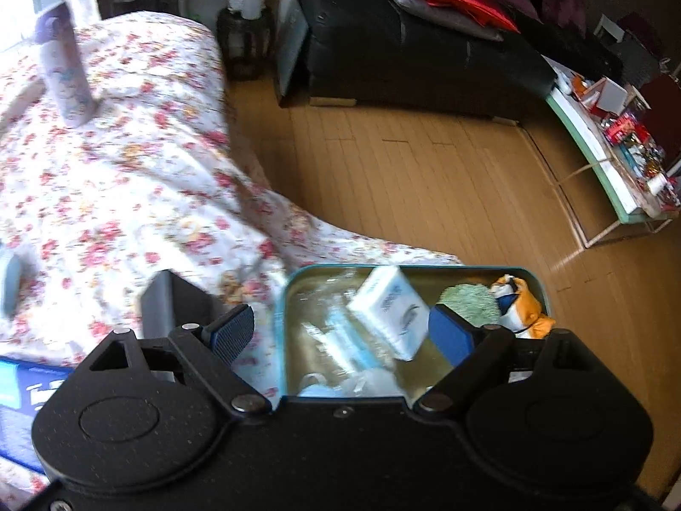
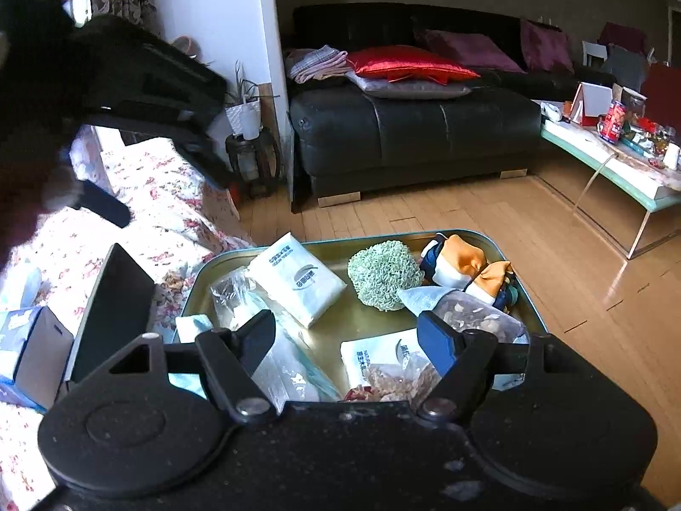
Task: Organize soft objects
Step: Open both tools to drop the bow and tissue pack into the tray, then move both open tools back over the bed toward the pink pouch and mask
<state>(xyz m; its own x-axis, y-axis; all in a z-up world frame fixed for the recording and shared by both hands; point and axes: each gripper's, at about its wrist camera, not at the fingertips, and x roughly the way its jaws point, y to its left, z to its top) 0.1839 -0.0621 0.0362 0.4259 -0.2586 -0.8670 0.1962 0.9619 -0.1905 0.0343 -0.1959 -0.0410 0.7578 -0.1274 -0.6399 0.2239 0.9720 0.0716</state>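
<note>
A teal-rimmed gold tray [image 2: 537, 315] sits at the edge of a floral-covered surface, and several soft things lie in it. A white tissue pack [image 2: 298, 283] leans at its far left; in the left wrist view the tissue pack [image 1: 389, 311] shows tilted and blurred. A green knitted ball [image 2: 383, 274] and an orange, white and navy plush [image 2: 464, 268] lie at the far side. My left gripper [image 1: 340, 328] is open above the tray [image 1: 284, 298], with nothing pressed. My right gripper [image 2: 347, 336] is open over clear bags and a second white pack [image 2: 374, 357].
The floral cover [image 1: 127, 196] spreads to the left and carries a black box [image 2: 115, 311], a blue tissue box [image 2: 21, 336] and a standing bottle [image 1: 64, 72]. Wooden floor [image 2: 489, 208], a black sofa [image 2: 404, 127] and a cluttered low table [image 2: 630, 174] lie beyond.
</note>
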